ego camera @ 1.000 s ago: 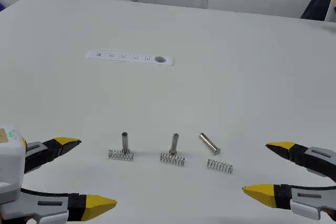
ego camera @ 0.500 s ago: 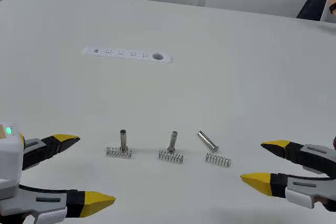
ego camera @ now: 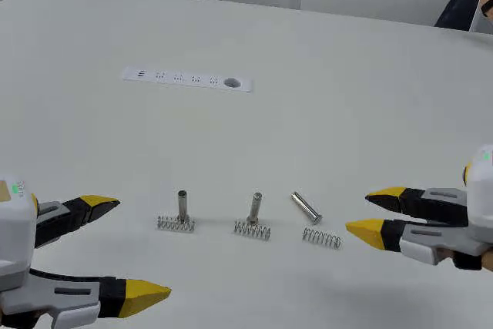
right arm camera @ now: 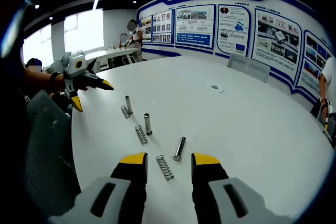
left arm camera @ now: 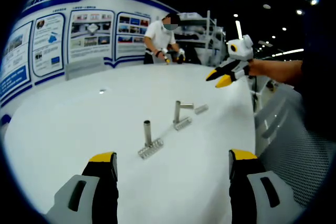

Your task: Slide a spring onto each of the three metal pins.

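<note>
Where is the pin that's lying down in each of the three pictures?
Head view: the lying pin is the rightmost of the three, low and right of centre.
Left gripper view: the lying pin is the farthest one, poking out from behind the second upright pin.
Right gripper view: the lying pin is the nearest one, low in the centre.
Shared landmark: the loose spring beside it.

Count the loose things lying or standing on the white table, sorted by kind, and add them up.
Metal pins: 3
Springs: 3
Power strip: 1
Total: 7
</note>
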### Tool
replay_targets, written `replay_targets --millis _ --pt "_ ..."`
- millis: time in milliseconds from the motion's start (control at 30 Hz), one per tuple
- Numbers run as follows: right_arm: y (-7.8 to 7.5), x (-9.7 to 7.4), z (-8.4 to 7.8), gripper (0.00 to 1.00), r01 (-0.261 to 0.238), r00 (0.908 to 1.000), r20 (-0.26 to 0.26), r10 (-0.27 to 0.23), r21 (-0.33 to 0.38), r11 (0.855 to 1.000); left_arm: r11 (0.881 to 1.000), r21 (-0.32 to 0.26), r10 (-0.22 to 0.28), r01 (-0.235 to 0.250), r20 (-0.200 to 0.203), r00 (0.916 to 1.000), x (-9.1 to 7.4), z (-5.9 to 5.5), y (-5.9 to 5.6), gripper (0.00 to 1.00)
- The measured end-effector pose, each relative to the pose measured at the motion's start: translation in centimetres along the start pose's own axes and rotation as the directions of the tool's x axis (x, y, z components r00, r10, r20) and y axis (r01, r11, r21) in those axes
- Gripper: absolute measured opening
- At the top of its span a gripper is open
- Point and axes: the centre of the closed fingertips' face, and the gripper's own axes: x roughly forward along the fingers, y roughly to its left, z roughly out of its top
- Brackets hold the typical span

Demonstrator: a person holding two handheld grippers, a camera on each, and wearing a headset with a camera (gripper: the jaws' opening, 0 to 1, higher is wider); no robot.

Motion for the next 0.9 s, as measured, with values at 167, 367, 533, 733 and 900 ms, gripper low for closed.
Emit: replay_targets --millis 167,367,533,733,900 --pt "-0.4 1.8 0.6 0.29 0.003 0.9988 -0.049 -0.004 -0.028 1.0 1.0 0.001 0.002 -0.002 -0.004 1.0 -0.1 0.0 -0.1 0.88" --pt "-1.2 3.8 0.9 0.26 0.005 0.9963 -0.085 -0.007 -0.025 1.0 1.0 -0.001 0.007 -0.007 -0.01 0.9999 -0.2 -0.1 -0.1 0.88" --pt "-2.1 5.2 0.6 0.24 0.019 0.9912 -0.131 -0.022 -0.025 1.0 1.0 -0.002 0.012 -0.012 -0.015 0.9998 -0.3 -0.1 0.0 0.87" --pt "-2.7 7.0 0.3 0.22 0.021 0.9829 -0.182 -0.023 -0.015 1.0 1.0 -0.003 0.013 -0.013 -0.022 0.9997 -0.2 -0.2 -0.1 0.86" --pt "-2.8 8.5 -0.5 0.2 0.016 0.9726 -0.232 -0.014 0.005 1.0 1.0 -0.004 0.016 -0.016 -0.023 0.9996 -0.3 -0.2 0.0 0.86"
